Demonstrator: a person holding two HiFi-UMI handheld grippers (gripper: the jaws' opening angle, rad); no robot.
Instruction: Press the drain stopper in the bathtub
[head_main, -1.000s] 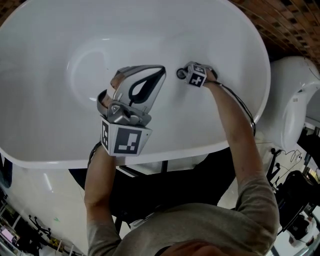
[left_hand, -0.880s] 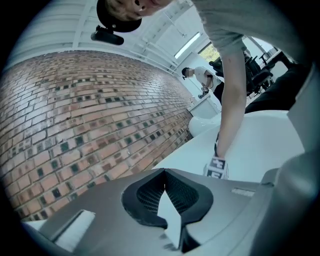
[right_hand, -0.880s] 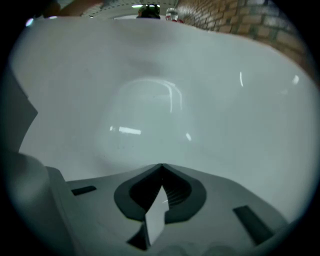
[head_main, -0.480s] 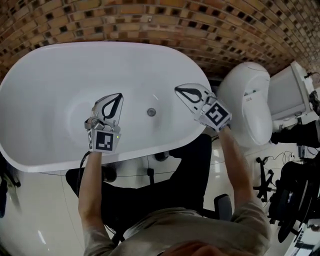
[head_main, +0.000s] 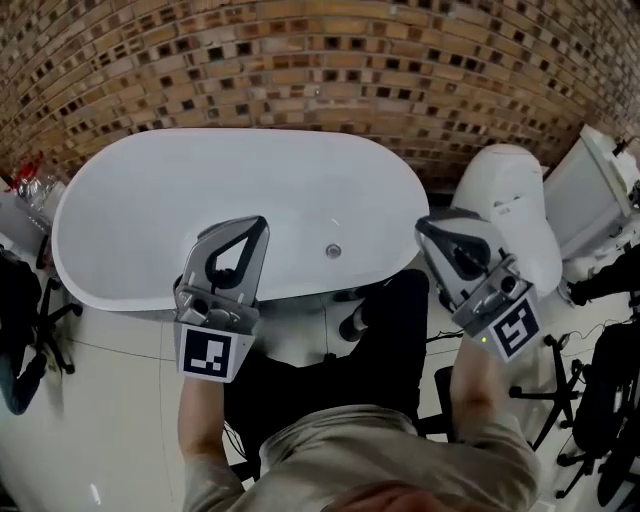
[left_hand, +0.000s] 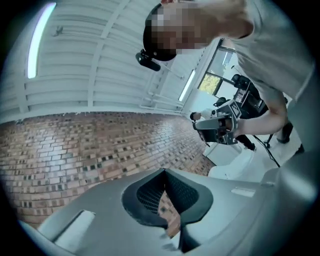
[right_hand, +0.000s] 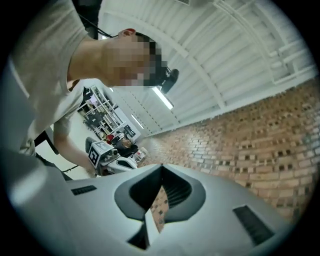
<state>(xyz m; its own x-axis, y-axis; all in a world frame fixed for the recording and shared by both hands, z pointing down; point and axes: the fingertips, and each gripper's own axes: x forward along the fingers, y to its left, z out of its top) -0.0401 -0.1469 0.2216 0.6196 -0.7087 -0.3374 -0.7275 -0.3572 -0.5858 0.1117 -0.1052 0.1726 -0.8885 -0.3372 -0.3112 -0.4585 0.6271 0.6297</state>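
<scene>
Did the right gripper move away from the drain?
Yes. A second ago the right gripper was down at the drain stopper. Now it is lifted out, past the bathtub rim, on the side nearer the toilet.

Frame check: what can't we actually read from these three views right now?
- Small round metal drain stopper: too small in the head view to tell pressed or raised; neither gripper view shows it.
- White oval bathtub: near rim partly behind the left claw in the head view.
- White toilet tank: cut by the head view's right edge.
</scene>
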